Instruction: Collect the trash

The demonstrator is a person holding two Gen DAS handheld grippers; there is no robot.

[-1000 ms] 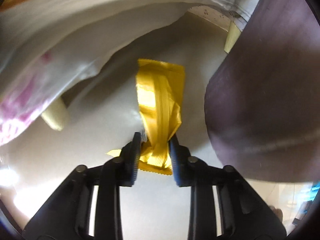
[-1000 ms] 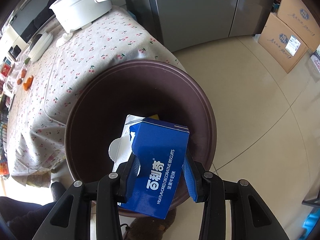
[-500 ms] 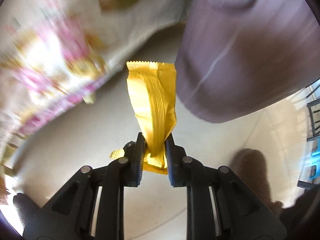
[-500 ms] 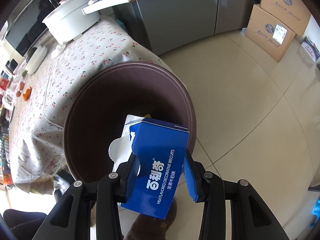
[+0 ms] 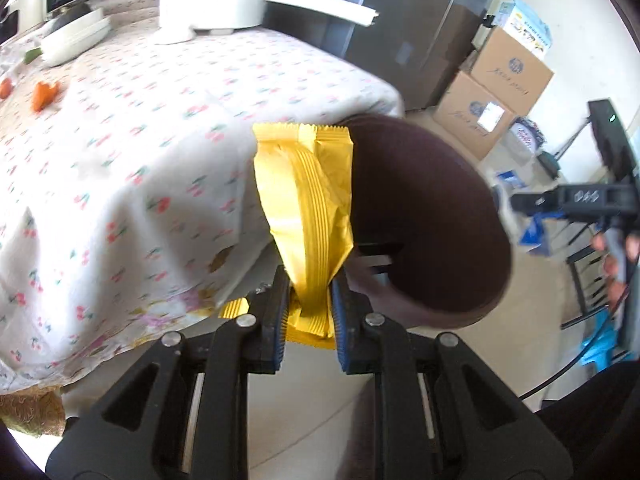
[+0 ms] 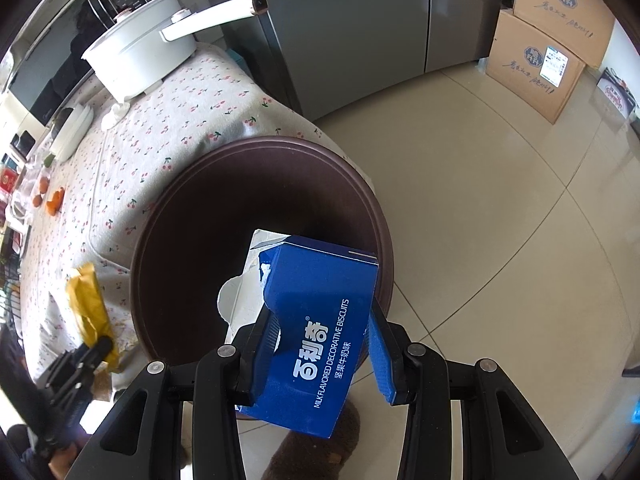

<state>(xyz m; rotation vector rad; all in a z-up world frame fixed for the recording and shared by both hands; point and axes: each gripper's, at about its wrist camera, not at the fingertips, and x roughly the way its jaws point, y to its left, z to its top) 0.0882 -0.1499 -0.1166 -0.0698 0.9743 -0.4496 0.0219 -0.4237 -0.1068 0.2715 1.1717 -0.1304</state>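
Observation:
My left gripper (image 5: 308, 312) is shut on a yellow snack wrapper (image 5: 308, 204) and holds it upright beside the rim of a dark brown trash bin (image 5: 432, 216). The wrapper (image 6: 90, 308) and the left gripper (image 6: 94, 350) also show at the left of the right wrist view. My right gripper (image 6: 320, 354) is shut on a blue biscuit box (image 6: 320, 340) with an opened top, held over the near rim of the bin (image 6: 256, 240), whose opening faces the camera.
A table with a cherry-print cloth (image 6: 140, 128) stands left of the bin and carries a white pot (image 6: 136, 56) and orange peels (image 5: 44, 94). A grey fridge (image 6: 352, 28) and cardboard boxes (image 6: 548, 52) stand behind on the tiled floor (image 6: 500, 200).
My left gripper has risen with the wrapper from floor level under the tablecloth to the height of the bin's rim. My right gripper with the box has lifted slightly away from the bin.

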